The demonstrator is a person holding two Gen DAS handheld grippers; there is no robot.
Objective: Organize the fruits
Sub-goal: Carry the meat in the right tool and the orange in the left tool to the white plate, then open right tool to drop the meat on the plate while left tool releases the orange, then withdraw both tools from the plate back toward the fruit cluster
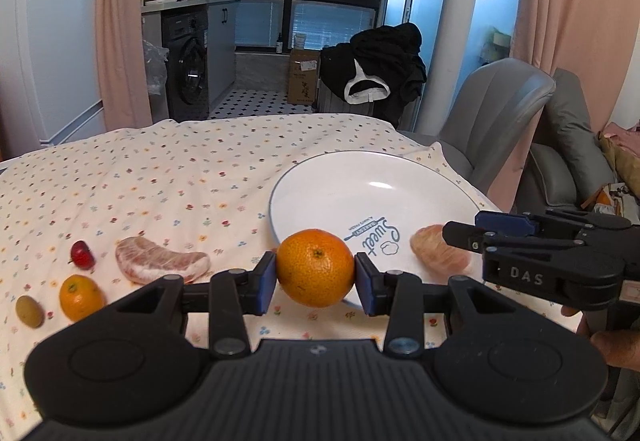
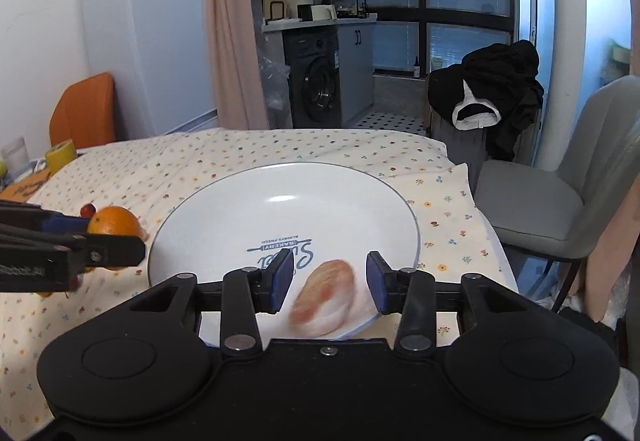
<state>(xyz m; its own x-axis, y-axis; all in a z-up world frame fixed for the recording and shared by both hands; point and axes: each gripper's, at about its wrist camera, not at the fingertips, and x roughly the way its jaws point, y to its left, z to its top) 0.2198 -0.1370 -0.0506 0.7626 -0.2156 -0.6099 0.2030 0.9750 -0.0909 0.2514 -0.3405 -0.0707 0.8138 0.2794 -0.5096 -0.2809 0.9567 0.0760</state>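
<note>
My left gripper is shut on a round orange, held just over the near rim of the white plate. In the right wrist view this orange shows at the plate's left edge. A peeled pomelo segment lies on the plate's near part, blurred, between the pads of my open right gripper without touching them. A second pomelo segment, a small red fruit, a small orange and a green-yellow fruit lie on the floral tablecloth to the left.
The plate sits close to the table's right edge, with a grey chair just beyond. A yellow tape roll and an orange chair stand at the far left. A hand holds the right gripper.
</note>
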